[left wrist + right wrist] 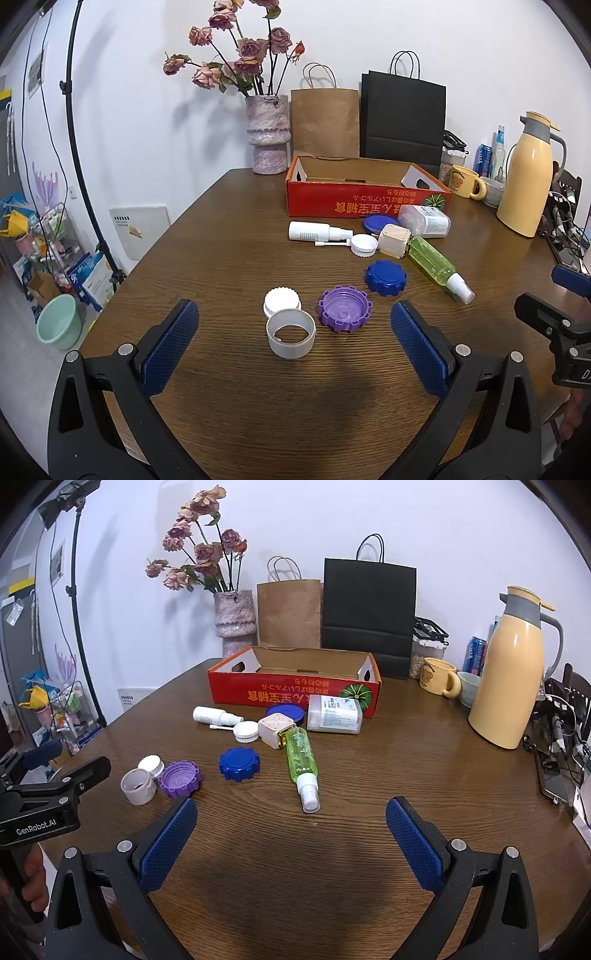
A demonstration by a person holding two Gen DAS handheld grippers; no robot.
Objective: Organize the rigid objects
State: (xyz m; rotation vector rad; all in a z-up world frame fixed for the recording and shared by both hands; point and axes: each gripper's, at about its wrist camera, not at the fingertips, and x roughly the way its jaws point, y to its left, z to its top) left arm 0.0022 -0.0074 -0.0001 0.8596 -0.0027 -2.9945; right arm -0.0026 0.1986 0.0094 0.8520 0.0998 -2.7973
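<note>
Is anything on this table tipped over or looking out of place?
Yes. The green spray bottle and a white bottle lie on their sides, and loose caps, like the purple one, sit scattered. The red box looks empty.

Both wrist cams sit low, near the table (229, 229), tilted down, facing the back wall — left cam further left; both share red box (365, 199) at upper centre.

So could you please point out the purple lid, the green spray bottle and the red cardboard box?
purple lid (345, 309): left wrist view, inner face.
green spray bottle (301, 755): right wrist view, body.
red cardboard box (295, 696): right wrist view, printed front wall.
</note>
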